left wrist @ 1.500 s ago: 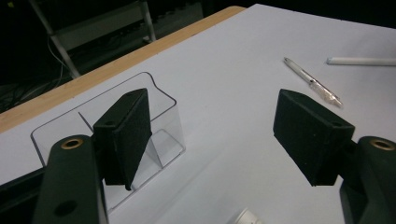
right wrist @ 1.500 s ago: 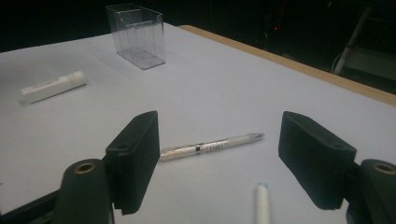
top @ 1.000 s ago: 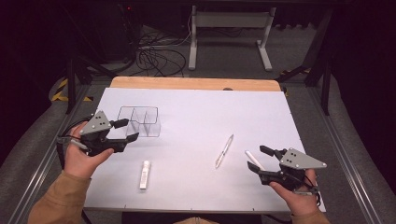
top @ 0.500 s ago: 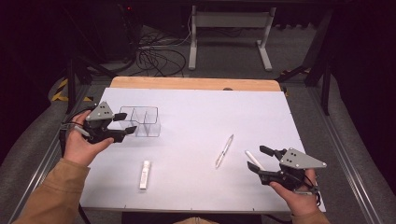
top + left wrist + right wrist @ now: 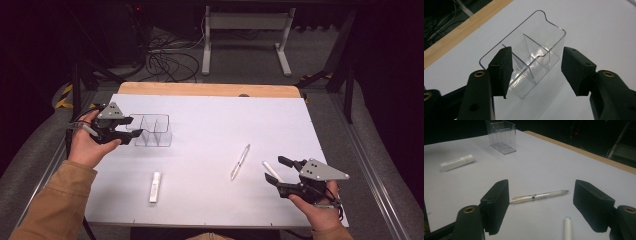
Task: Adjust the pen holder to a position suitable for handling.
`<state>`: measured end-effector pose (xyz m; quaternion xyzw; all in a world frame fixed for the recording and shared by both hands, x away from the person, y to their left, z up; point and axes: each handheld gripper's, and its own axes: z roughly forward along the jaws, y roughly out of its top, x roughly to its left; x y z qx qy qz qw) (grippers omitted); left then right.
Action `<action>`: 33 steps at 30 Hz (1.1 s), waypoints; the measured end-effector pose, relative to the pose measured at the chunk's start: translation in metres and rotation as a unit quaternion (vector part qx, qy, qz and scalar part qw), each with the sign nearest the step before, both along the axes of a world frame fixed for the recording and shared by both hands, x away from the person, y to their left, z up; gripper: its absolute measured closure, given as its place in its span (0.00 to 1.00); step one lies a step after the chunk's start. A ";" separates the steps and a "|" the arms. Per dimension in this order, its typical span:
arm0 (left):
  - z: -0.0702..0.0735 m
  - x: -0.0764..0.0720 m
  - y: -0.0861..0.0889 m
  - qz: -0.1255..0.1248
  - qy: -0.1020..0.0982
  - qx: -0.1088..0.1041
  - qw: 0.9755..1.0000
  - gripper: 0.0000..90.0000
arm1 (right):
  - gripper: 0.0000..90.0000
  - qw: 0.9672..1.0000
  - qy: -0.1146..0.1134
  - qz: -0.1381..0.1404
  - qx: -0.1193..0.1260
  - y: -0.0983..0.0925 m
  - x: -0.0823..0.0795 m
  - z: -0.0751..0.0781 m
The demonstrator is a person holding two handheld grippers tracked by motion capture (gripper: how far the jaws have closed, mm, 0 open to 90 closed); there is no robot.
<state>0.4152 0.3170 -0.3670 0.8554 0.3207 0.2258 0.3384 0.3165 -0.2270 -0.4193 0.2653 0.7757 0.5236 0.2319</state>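
The clear divided organizer [image 5: 155, 131] stands at far left of the desk [image 5: 215, 120], its near end between the left tongs [image 5: 536, 72], which have just been closing without pressing yet, so an off-centre squeeze may skid the light plastic, while the right tongs [image 5: 541, 205] gape empty near a pen [image 5: 539, 196].

Clear plastic organizer box [image 5: 154, 131], upright on the white table's left half, open at the top, split by thin see-through dividers into compartments, all empty. Rounded corners, one long wall [image 5: 537, 56] dipped lower in the middle.
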 end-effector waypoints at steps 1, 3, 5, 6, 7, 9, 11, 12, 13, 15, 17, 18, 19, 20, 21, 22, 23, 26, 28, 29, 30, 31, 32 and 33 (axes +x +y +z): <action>-0.001 0.003 0.000 -0.001 0.003 0.009 1.000 0.49 | 0.33 1.000 0.000 0.000 0.001 0.000 0.000 0.000; -0.002 0.004 -0.001 0.000 0.008 0.009 1.000 0.50 | 0.33 1.000 0.000 0.001 0.001 0.000 0.000 0.000; -0.003 0.007 0.000 0.000 0.012 0.007 1.000 0.50 | 0.33 1.000 0.000 0.001 0.001 0.000 0.000 0.000; -0.003 0.008 0.000 0.000 0.013 0.008 1.000 0.50 | 0.33 1.000 0.000 0.001 0.001 0.000 0.000 0.000; -0.005 0.010 0.000 -0.002 0.018 0.008 1.000 0.50 | 0.33 1.000 0.001 0.001 0.001 0.000 0.000 0.000; -0.006 0.011 -0.001 -0.005 0.024 0.010 1.000 0.50 | 0.33 1.000 0.001 0.001 0.001 0.000 0.000 -0.001; -0.007 0.012 -0.002 -0.007 0.027 0.013 1.000 0.50 | 0.33 1.000 0.002 0.003 0.005 0.000 0.000 -0.001; -0.008 0.013 -0.002 -0.010 0.026 0.013 1.000 0.50 | 0.33 1.000 0.005 0.004 0.008 0.000 0.000 -0.001; -0.009 0.014 -0.003 -0.014 0.035 0.002 0.999 0.51 | 0.33 1.000 0.006 0.005 0.012 0.000 0.000 0.000; -0.010 0.015 -0.003 -0.015 0.039 0.005 0.999 0.54 | 0.33 1.000 0.006 0.005 0.012 -0.001 0.000 0.000; -0.013 0.018 -0.002 -0.012 0.045 0.012 0.999 0.55 | 0.33 1.000 0.005 0.005 0.011 0.000 0.000 0.000; -0.014 0.019 -0.003 -0.014 0.048 0.017 0.999 0.56 | 0.33 1.000 0.004 0.005 0.009 0.000 0.000 0.000; -0.016 0.021 -0.003 -0.016 0.049 0.019 0.998 0.58 | 0.33 1.000 0.004 0.006 0.010 0.000 0.000 0.000; -0.016 0.022 -0.003 -0.020 0.051 0.024 0.998 0.59 | 0.33 1.000 0.006 0.006 0.010 0.000 0.000 0.000; -0.017 0.024 -0.003 -0.023 0.052 0.027 0.998 0.60 | 0.33 1.000 0.006 0.006 0.010 0.000 0.000 -0.001; -0.018 0.026 -0.004 -0.028 0.056 0.035 0.997 0.61 | 0.33 1.000 0.006 0.006 0.011 0.000 0.001 -0.001; -0.018 0.026 -0.004 -0.028 0.056 0.035 0.997 0.61 | 0.33 1.000 0.007 0.006 0.011 0.000 0.001 -0.001; -0.020 0.028 -0.006 -0.029 0.059 0.049 0.997 0.62 | 0.33 1.000 0.007 0.007 0.010 0.000 0.001 -0.001; -0.020 0.029 -0.007 -0.030 0.060 0.057 0.996 0.63 | 0.32 1.000 0.007 0.007 0.010 0.000 0.001 -0.002; -0.019 0.030 -0.009 -0.029 0.063 0.066 0.995 0.63 | 0.32 1.000 0.007 0.008 0.010 0.001 0.001 -0.002; -0.019 0.030 -0.009 -0.029 0.063 0.066 0.995 0.63 | 0.32 1.000 0.008 0.008 0.011 0.001 0.001 -0.002; -0.018 0.032 -0.011 -0.029 0.069 0.077 0.994 0.63 | 0.32 1.000 0.008 0.008 0.011 0.001 0.001 -0.002; -0.018 0.032 -0.011 -0.029 0.069 0.077 0.994 0.63 | 0.32 1.000 0.008 0.008 0.011 0.001 0.001 -0.002; -0.018 0.032 -0.012 -0.028 0.071 0.081 0.994 0.63 | 0.32 1.000 0.008 0.008 0.011 0.001 0.001 -0.002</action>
